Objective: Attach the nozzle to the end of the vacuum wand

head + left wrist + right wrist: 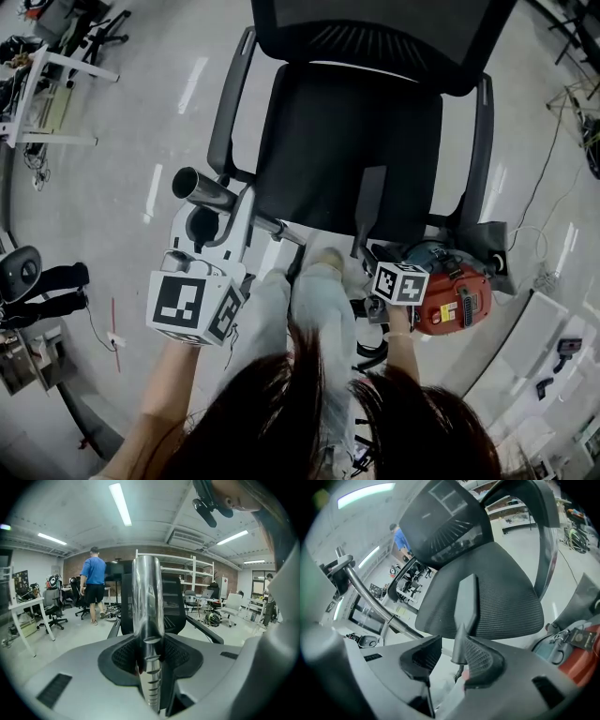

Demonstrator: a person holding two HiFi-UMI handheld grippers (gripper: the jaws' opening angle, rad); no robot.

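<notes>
My left gripper (202, 225) is shut on the silver vacuum wand (194, 185), whose open end points away to the left of the chair. In the left gripper view the wand (147, 616) stands upright between the jaws of that gripper (151, 667). A grey tapered nozzle (466, 602) leans against the front of the chair seat. My right gripper (451, 645) is open around the nozzle's narrow lower end, which rests against the right pad while the left pad stands clear. From above, the nozzle (373, 202) lies just beyond the right gripper (380, 261).
A black mesh office chair (347, 141) fills the middle. The red vacuum body (452, 298) sits on the floor to the right of my legs (319, 300). A person in a blue shirt (93, 585) stands far off among desks and shelves (187, 573).
</notes>
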